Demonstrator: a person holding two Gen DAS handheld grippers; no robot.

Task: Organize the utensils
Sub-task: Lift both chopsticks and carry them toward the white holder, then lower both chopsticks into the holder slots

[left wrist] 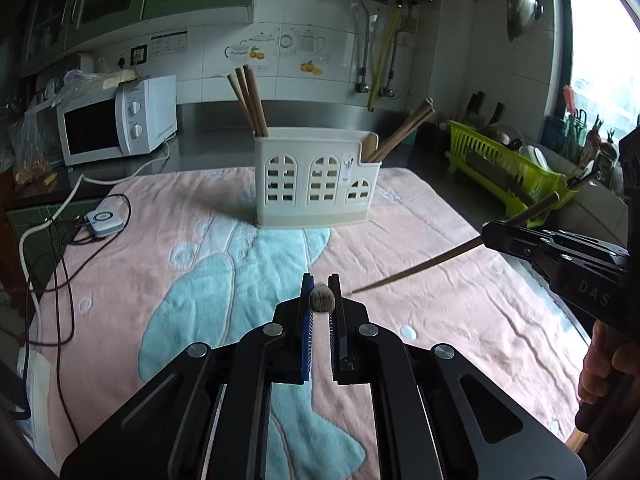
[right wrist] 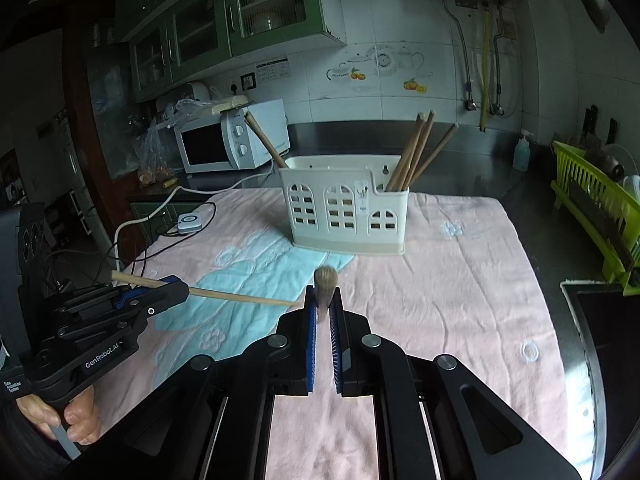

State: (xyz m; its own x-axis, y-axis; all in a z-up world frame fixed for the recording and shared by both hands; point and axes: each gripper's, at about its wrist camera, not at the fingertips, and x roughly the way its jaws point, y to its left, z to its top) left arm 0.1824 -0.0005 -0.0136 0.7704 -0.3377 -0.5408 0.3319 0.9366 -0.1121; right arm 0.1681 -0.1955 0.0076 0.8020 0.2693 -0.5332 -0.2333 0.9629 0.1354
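A: As viewed through the left wrist camera: left gripper (left wrist: 321, 286) low in centre, jaws pinching a chopstick (left wrist: 321, 298) seen end-on, only its round butt showing between the blue pads (left wrist: 307, 292).

B: Confirmed. Holder location?

A: Cream utensil holder (left wrist: 316, 178) upright at the far end of the pink and blue towel (left wrist: 420, 248), well apart from the left gripper. Three chopsticks (left wrist: 248, 100) leaning left out of its left compartment, more wooden utensils (left wrist: 404, 128) leaning right out of its lower right compartment.

B: Right side of that view?

A: Right gripper (left wrist: 486, 234) entering from the right edge, jaws pinching a second chopstick (left wrist: 416, 268), thin tip slanting down toward the towel. Whether tip touching towel: cannot tell. Green dish rack (left wrist: 504, 168) behind, white microwave (left wrist: 120, 120) far left.

B: Switching to the right wrist camera.

A: Right gripper (right wrist: 323, 294) in centre, jaws pressed onto the second chopstick (right wrist: 325, 286), blurred butt end standing above the pads. Left gripper (right wrist: 176, 286) at left, held by a hand (right wrist: 68, 416), jaws clamped on its chopstick (right wrist: 240, 298) lying nearly level above the towel (right wrist: 440, 300), thin tip close beside the right gripper's pads.

B: Holder?

A: Utensil holder (right wrist: 346, 208) ahead at the towel's far end, one stick (right wrist: 266, 140) at its left, a cluster (right wrist: 416, 152) at its right.
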